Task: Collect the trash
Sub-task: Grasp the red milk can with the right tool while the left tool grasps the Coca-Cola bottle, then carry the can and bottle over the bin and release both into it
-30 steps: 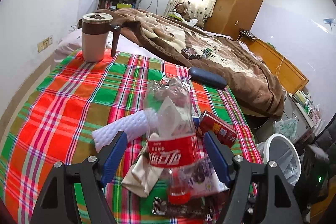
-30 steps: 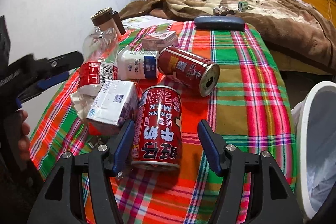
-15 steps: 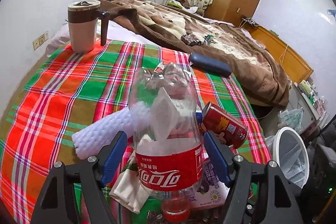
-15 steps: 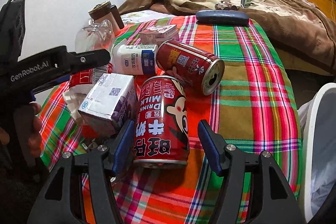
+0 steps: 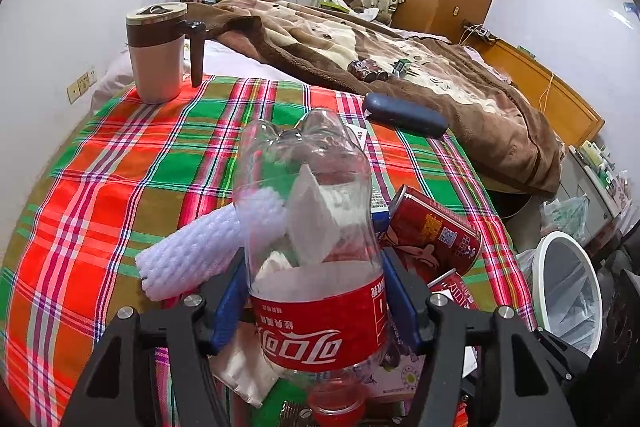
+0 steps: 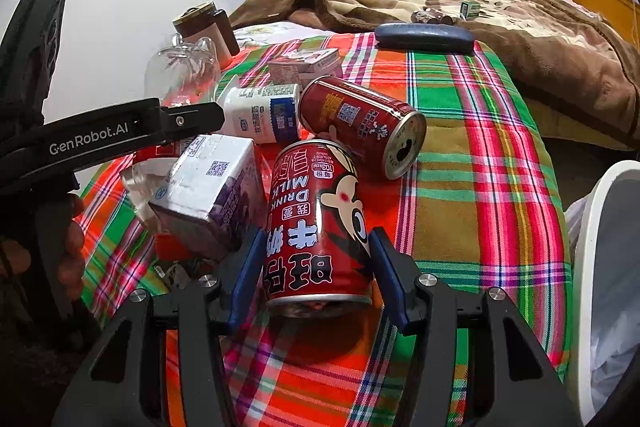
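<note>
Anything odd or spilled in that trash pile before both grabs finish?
No spill visible. The cola bottle lies on its side with paper stuffed inside it, and one milk can is tipped over with its open top facing the bin.

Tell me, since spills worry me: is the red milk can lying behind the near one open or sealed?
Open. The lying red milk can shows its silver end in the right wrist view, with a dark drinking hole in it. Whether any liquid remains, cannot tell.

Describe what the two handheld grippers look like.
Both the left gripper and the right gripper have black angular frames with silver bolts and blue finger pads. In the right wrist view, the left gripper's side carries white "GenRobot.AI" lettering. No sleeves or cables are visible.
</note>
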Action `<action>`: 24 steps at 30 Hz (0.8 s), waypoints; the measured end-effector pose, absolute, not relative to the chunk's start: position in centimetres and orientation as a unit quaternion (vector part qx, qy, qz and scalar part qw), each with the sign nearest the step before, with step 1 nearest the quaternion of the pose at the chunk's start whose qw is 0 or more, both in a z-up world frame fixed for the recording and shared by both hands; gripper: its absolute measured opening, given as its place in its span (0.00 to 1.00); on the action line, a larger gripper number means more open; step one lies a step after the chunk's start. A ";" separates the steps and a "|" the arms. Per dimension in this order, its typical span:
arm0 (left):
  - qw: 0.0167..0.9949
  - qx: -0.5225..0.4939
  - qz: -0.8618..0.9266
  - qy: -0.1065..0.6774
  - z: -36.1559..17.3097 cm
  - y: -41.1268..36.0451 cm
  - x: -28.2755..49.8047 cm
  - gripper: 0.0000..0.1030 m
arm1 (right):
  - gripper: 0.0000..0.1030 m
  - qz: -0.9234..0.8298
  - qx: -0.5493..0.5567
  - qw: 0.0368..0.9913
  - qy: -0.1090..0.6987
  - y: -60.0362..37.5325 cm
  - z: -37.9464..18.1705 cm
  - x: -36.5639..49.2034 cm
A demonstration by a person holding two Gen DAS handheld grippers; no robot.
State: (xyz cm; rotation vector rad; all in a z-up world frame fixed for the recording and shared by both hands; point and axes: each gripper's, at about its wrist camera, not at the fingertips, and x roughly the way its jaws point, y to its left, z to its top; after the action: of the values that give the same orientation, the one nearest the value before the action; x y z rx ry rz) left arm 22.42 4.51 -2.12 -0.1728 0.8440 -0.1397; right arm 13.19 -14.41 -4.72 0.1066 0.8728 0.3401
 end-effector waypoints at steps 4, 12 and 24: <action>0.907 -0.082 -0.068 0.408 -2.0 4.3 22.1 0.61 | 0.53 0.160 0.049 0.894 0.416 -14.5 -4.7 12.9; 0.912 -0.077 -0.073 0.395 -0.9 4.3 20.6 0.61 | 0.53 0.148 0.052 0.900 0.407 -15.2 -4.4 12.2; 0.920 -0.073 -0.085 0.374 1.3 3.7 18.2 0.61 | 0.53 0.136 0.064 0.909 0.388 -16.8 -3.0 10.8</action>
State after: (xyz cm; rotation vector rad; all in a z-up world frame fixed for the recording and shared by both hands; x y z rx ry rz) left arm 18.17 3.71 1.29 -0.1500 0.7692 -0.1751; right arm 10.77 -16.76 -3.05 0.1315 0.8001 0.2810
